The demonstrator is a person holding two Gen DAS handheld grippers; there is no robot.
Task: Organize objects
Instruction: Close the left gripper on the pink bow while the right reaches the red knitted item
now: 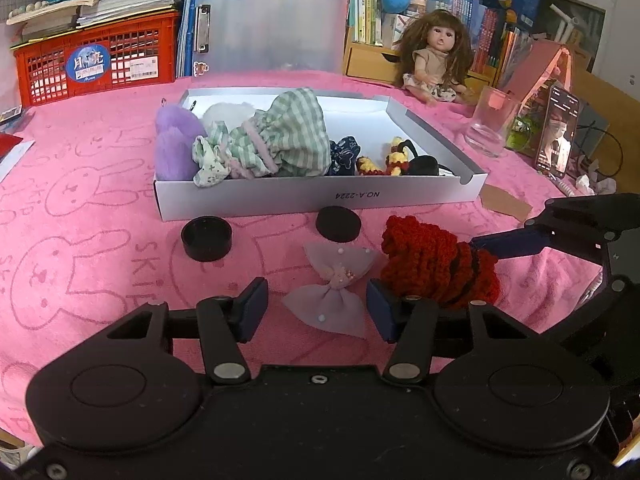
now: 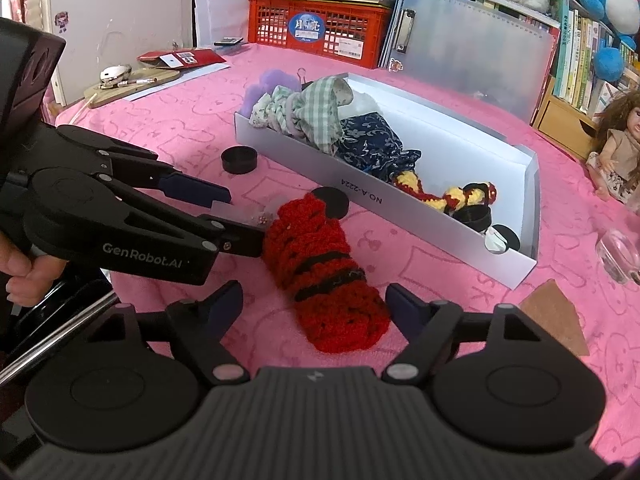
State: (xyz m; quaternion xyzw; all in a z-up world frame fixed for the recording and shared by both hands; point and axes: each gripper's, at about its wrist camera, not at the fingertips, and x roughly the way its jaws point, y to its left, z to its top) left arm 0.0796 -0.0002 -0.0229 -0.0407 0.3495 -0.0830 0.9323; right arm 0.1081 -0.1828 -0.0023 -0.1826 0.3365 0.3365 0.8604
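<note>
A lilac fabric bow (image 1: 330, 288) lies on the pink cloth between the open fingers of my left gripper (image 1: 318, 306). A red knitted piece with black stripes (image 1: 438, 266) lies just right of it; in the right wrist view this knit (image 2: 324, 276) sits between the open fingers of my right gripper (image 2: 314, 308). The left gripper (image 2: 228, 212) shows there too, open around the bow (image 2: 256, 212). A white box (image 1: 320, 200) holds doll clothes, a purple fluffy toy (image 1: 172, 140) and knitted items. Two black caps (image 1: 206, 238) (image 1: 338, 222) lie before the box.
A doll (image 1: 434, 58) sits at the back right beside a glass (image 1: 490, 120) and a propped phone (image 1: 558, 132). A red crate (image 1: 96, 60), a clear folder (image 1: 272, 28) and books line the back. A brown card (image 2: 556, 320) lies on the cloth.
</note>
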